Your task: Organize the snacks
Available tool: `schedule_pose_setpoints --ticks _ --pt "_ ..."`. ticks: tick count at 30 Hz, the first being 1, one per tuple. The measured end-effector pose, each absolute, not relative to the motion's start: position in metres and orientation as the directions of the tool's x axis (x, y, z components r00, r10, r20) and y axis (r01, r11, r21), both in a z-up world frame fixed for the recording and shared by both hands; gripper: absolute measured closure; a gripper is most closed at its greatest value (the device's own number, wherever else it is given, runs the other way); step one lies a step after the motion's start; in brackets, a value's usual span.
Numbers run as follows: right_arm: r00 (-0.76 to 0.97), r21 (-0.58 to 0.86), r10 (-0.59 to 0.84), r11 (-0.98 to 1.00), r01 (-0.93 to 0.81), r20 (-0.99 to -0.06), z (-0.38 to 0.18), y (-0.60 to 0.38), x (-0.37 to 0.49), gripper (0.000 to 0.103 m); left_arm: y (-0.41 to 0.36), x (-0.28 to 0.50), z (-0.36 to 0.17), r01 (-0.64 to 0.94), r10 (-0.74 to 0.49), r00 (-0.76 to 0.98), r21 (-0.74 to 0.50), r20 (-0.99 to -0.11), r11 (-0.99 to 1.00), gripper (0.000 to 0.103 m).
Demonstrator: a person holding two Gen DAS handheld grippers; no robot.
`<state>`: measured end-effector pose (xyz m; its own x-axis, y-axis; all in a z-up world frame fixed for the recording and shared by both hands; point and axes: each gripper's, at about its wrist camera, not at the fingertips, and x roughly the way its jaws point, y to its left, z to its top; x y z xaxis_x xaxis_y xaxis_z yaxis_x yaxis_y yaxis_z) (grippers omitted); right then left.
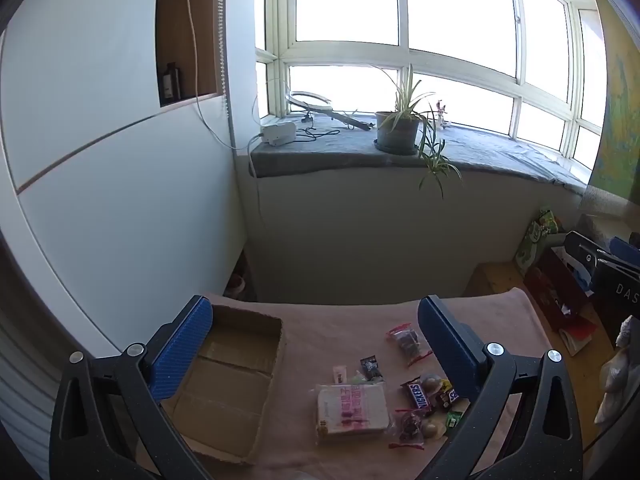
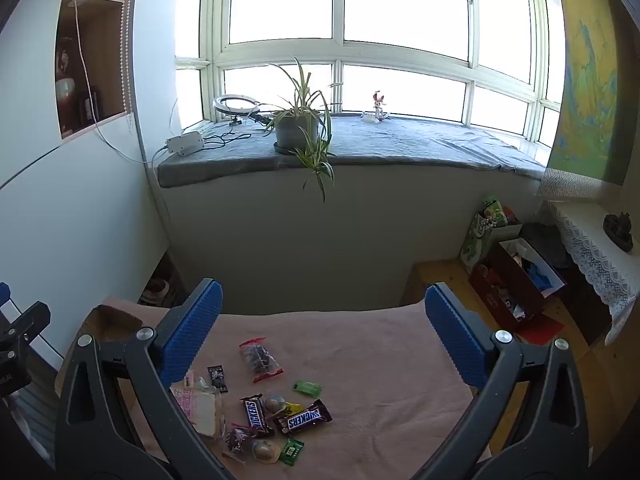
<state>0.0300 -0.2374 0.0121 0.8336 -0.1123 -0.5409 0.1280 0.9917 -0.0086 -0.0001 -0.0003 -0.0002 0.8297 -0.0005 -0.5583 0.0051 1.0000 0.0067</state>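
Though loosely scattered, the wrapped snacks (image 2: 264, 412) lie flat.

The far half of the bench (image 2: 360, 332) lay bare, leaving open room for a reach from above. The snacks clustered near the front, with the two Snickers bars (image 2: 303, 421) touching the wrapped sweets beside them and little gap between pieces. An open cardboard box (image 1: 224, 380) occupied the bench's left side, its low walls the only raised barrier. Both tongs, left (image 1: 316, 352) and right (image 2: 324, 344), stood wide apart with nothing between them.
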Motion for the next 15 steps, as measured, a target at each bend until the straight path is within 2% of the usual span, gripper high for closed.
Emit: schedule_pose_setpoints --ticks 15 --pt "0.834 -0.01 -0.112 0.992 0.127 -0.541 0.0114 -0.2358 0.025 0.0 -0.0047 0.0011 -0.001 0.009 -0.003 0.828 0.007 -0.56 1.0 0.001"
